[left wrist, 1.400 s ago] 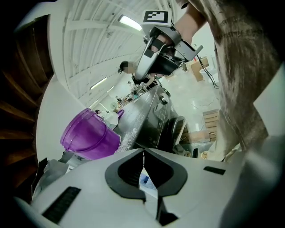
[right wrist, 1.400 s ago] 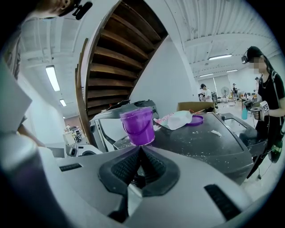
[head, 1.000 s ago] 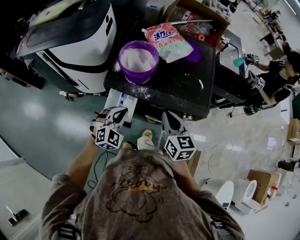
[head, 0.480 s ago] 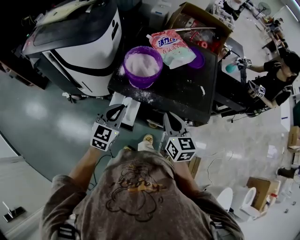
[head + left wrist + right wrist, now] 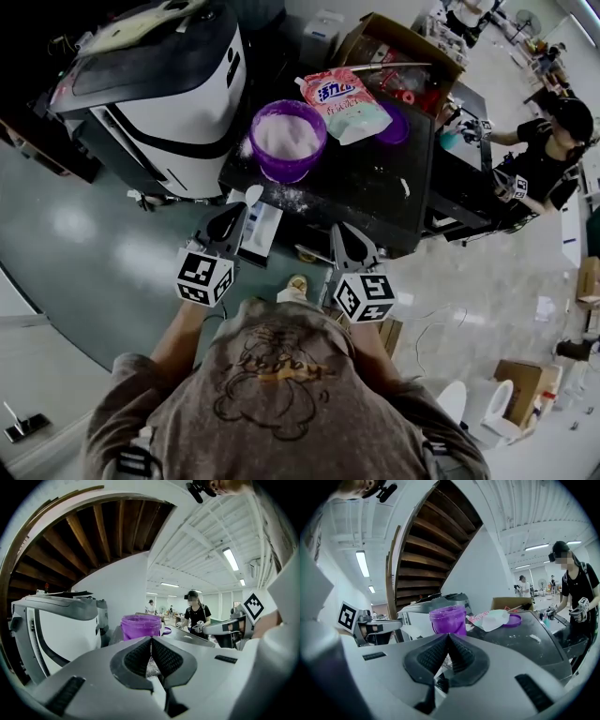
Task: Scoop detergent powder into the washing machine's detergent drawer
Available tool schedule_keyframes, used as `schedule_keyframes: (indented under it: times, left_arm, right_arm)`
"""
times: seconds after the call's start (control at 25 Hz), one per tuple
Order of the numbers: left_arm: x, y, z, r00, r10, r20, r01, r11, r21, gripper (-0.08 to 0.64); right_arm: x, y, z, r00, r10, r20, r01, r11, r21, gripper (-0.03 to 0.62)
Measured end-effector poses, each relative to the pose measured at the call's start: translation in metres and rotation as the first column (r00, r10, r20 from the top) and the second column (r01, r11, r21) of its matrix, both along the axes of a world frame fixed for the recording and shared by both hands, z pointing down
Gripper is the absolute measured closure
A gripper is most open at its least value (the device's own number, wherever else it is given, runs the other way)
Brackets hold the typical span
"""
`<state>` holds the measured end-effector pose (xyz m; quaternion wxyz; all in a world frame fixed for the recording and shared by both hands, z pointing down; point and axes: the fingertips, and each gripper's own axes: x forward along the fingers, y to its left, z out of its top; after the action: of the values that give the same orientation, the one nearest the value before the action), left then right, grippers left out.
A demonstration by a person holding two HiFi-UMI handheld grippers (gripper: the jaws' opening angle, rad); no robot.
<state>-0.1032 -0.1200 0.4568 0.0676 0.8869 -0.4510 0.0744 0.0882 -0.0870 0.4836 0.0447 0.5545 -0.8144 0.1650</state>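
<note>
A purple tub (image 5: 288,139) full of white powder stands on the black table (image 5: 366,192), beside a pink-and-white detergent bag (image 5: 347,101). The white washing machine (image 5: 159,84) stands left of the table. A white drawer (image 5: 262,227) juts out below the table's near-left corner, with a small white scoop-like piece (image 5: 253,195) at its far end. My left gripper (image 5: 225,223) hangs shut just left of the drawer, nothing between its jaws. My right gripper (image 5: 345,244) is shut and empty off the table's front edge. Both gripper views show the tub (image 5: 140,626) (image 5: 448,619) straight ahead.
A purple lid (image 5: 396,122) lies under the bag's right edge, and an open cardboard box (image 5: 403,47) stands behind the table. Spilled powder (image 5: 291,195) dusts the tabletop. A person in black (image 5: 553,150) works at a bench to the right. Grey floor lies below.
My left gripper has edged forward towards the drawer and its marker cube has swung slightly left. The right gripper has barely moved.
</note>
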Motion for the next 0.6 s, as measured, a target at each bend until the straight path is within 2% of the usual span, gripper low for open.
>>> schedule_keyframes:
  times: [0.32,0.6]
  left_arm:
    - [0.003,-0.001,-0.029,0.999,-0.026,-0.034,0.028,0.999,0.047,0.537]
    - [-0.005,-0.004,-0.037,0.997,-0.049,-0.056,0.052,0.998,0.047,0.537]
  right_arm:
    - [0.008,-0.002,-0.01,1.0,0.01,0.002,-0.01,1.0,0.025,0.592]
    - [0.007,-0.004,-0.014,1.0,0.005,0.004,-0.005,0.999,0.035,0.592]
